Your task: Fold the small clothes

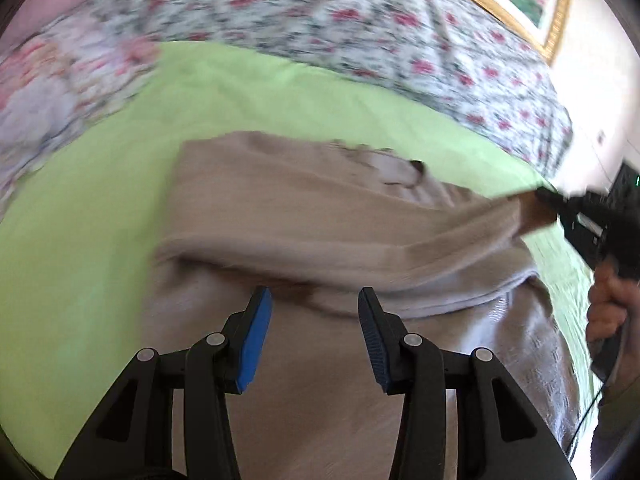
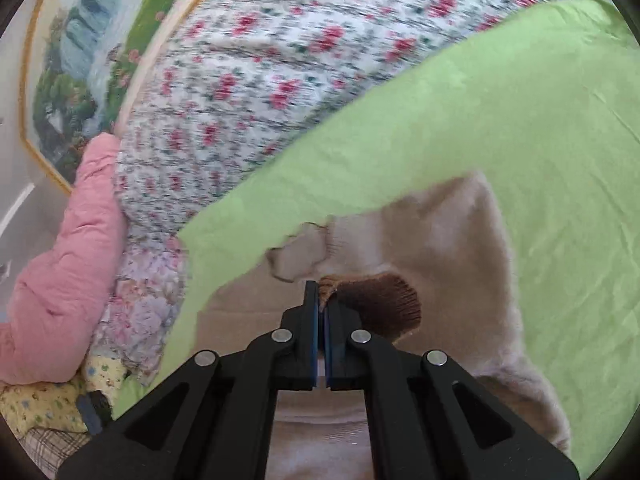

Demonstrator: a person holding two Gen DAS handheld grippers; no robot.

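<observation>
A small beige garment (image 1: 320, 216) lies on a lime green sheet (image 1: 80, 208). It also shows in the right wrist view (image 2: 452, 240). My left gripper (image 1: 314, 300) is open and empty, its blue pads just above the garment's near part. My right gripper (image 2: 323, 300) is shut on the garment's brown ribbed cuff (image 2: 384, 300) and holds that sleeve lifted and pulled across the garment. In the left wrist view the right gripper (image 1: 548, 200) is at the right edge with the cuff in it.
A floral quilt (image 1: 320, 12) is heaped behind the sheet, with a pink blanket (image 2: 68, 272) beside it. A framed painting (image 2: 80, 52) hangs on the wall behind. My hand (image 1: 608, 304) holds the right gripper at the sheet's right side.
</observation>
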